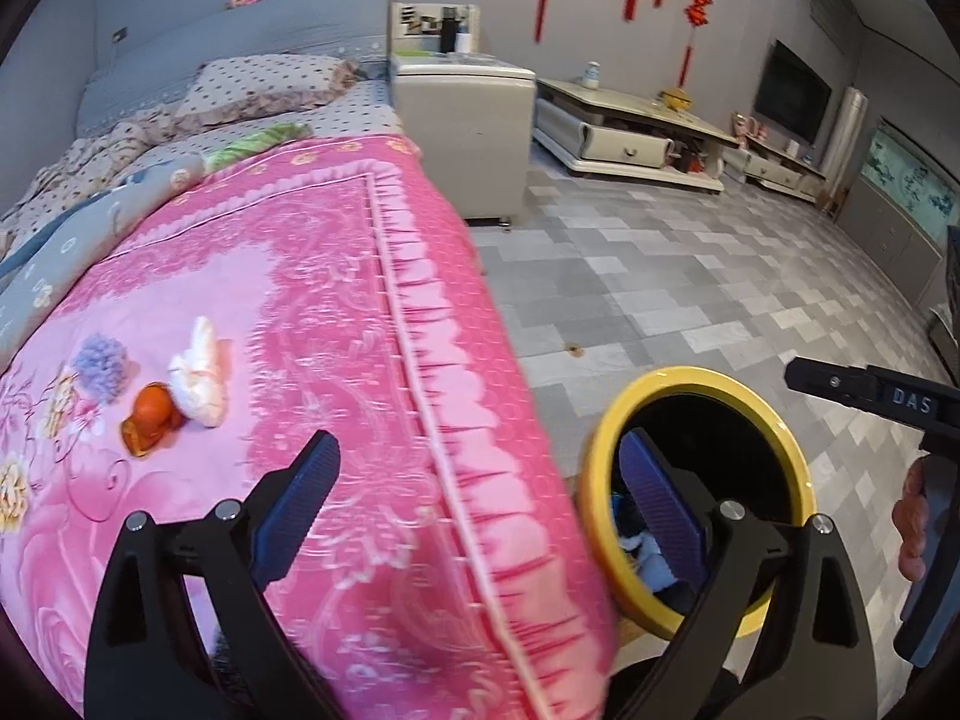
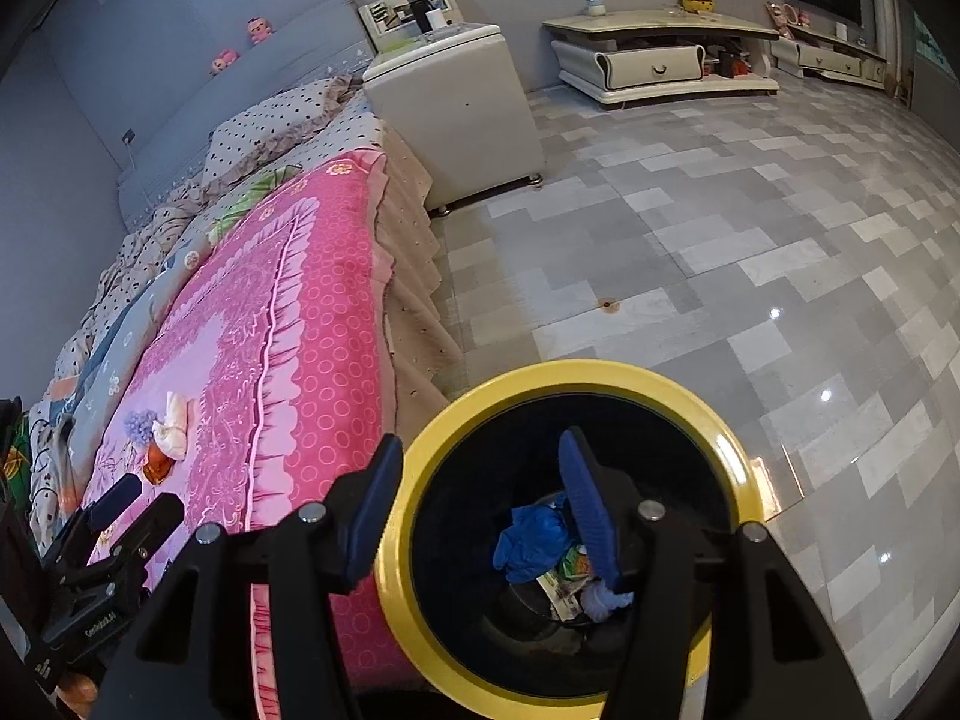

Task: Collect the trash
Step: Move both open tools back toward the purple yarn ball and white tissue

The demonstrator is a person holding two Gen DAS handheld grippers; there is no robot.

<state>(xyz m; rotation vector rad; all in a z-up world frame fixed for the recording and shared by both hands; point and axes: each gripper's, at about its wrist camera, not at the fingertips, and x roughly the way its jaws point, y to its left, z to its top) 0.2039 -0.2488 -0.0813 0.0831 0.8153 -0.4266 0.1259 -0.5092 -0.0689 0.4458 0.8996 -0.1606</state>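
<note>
Beside the bed [image 2: 312,324], blue trash [image 2: 531,537] fills a yellow-rimmed bin [image 2: 576,375]

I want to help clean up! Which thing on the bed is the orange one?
Find the big pink blanket on the bed. Three small things sit together on it. The orange wrapper is the shiny one nearest the camera, touching the white crumpled tissue, with a fluffy purple ball just beyond.

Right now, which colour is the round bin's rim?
Yellow rim, black inside; right wrist view shows it best.
</note>
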